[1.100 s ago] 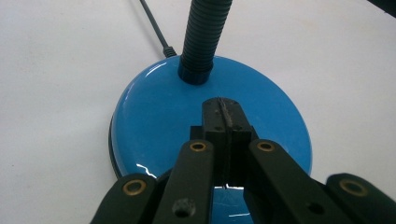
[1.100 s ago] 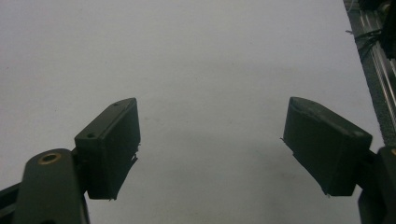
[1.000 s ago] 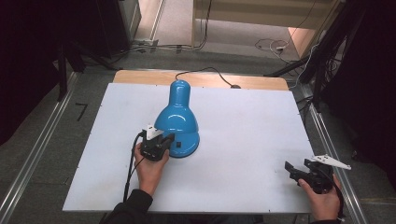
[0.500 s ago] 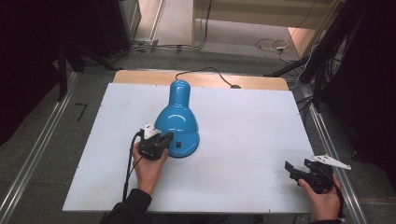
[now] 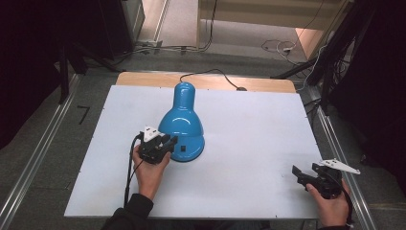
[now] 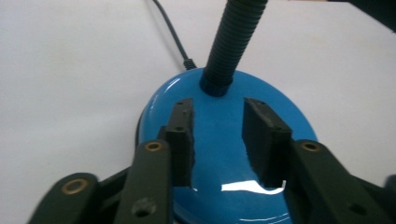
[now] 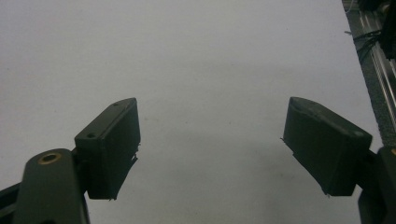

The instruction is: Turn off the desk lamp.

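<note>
Blue desk lamp (image 5: 182, 125) mid-table; left gripper (image 6: 217, 135) spread apart over its base, right gripper (image 5: 299, 175) wide open, far right.

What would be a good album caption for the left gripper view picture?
Left gripper, jaws open, poised over the glossy blue lamp base in front of its black flexible neck.

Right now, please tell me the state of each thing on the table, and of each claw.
Blue desk lamp: stands on its round base, shade bent low over the table, cable trailing off the far edge.
Left claw: open, jaws apart over the lamp's base, holding nothing.
Right claw: wide open over the bare white table, holding nothing.
</note>
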A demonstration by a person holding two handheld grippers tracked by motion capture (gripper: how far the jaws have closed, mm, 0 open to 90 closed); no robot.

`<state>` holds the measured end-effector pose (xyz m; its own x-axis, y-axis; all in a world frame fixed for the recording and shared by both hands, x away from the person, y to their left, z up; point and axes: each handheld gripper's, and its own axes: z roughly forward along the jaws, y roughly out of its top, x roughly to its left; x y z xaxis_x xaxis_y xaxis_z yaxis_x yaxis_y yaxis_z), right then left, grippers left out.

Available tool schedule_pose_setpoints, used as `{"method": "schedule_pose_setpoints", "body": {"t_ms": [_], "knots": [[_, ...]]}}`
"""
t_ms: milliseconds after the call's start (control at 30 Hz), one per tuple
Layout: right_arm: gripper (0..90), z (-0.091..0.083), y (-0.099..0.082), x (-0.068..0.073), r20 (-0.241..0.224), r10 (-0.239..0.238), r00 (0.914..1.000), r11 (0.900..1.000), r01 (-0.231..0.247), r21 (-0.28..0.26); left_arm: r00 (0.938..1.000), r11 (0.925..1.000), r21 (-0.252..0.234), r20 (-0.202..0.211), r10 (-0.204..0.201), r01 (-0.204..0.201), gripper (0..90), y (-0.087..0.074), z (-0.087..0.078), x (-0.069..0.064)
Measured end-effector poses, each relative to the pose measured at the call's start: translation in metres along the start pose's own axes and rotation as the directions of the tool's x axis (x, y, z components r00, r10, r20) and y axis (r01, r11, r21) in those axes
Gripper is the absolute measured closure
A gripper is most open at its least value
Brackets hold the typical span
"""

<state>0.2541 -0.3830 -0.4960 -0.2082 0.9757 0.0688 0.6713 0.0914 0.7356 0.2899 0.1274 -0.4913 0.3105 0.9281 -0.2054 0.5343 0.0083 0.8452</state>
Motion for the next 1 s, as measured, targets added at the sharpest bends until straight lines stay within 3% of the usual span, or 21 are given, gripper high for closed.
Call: {"method": "schedule_pose_setpoints", "body": {"t_ms": [500,1000], "knots": [[17.5,-0.002,0.0,0.0,-0.002,0.004,1.0,1.0,-0.004,-0.003,0.9991,0.9999,0.0,-0.038,0.017,-0.017,39.1,0.0,-0.002,0.004],[17.5,-0.001,0.0,-0.001,-0.001,0.003,1.0,1.0,-0.003,-0.004,0.9987,0.9999,0.006,-0.049,0.011,-0.01,32.3,0.0,-0.01,0.014]]}}
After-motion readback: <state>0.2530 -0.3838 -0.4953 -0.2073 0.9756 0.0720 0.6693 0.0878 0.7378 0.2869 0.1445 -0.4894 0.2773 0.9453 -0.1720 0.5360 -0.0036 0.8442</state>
